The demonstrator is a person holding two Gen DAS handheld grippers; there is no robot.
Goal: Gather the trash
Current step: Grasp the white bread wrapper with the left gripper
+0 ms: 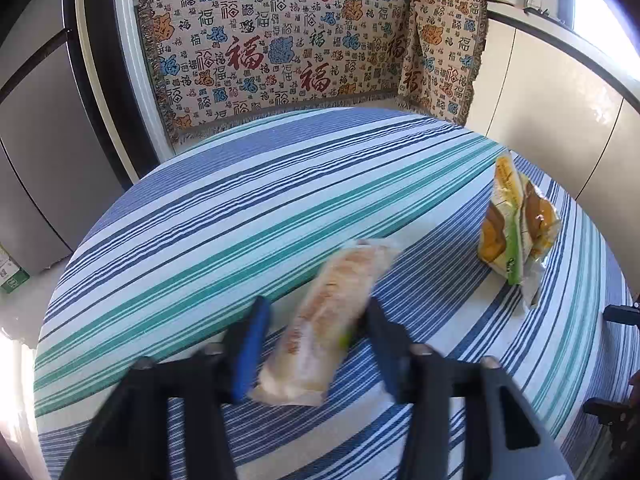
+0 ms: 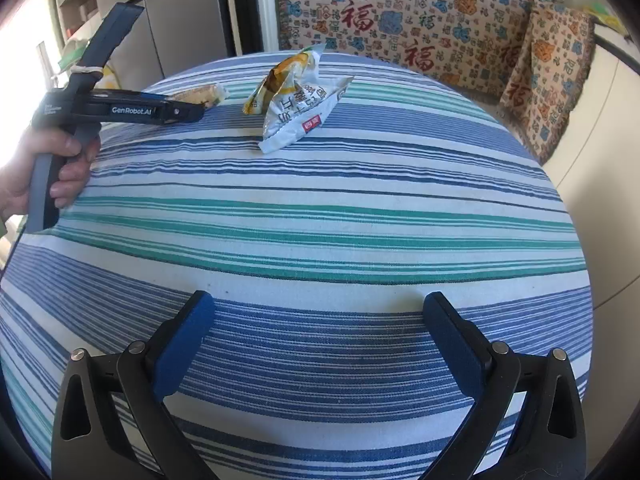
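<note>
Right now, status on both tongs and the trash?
Left tongs around pale wrapper, grip unconfirmed. Right tongs open, empty. Crumpled snack bag on striped tablecloth. Nothing in the way.

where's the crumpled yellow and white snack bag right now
In the right wrist view the crumpled snack bag lies on the striped tablecloth far side, just right of the left claw.

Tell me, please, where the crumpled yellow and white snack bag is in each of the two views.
Left wrist view: the crumpled snack bag stands at the right, on the striped tablecloth, right of the long wrapper.
Right wrist view: it lies at the top centre, near the far edge of the table.
Shared landmark: the patterned blanket with red characters hangs behind the table in both views.
</note>
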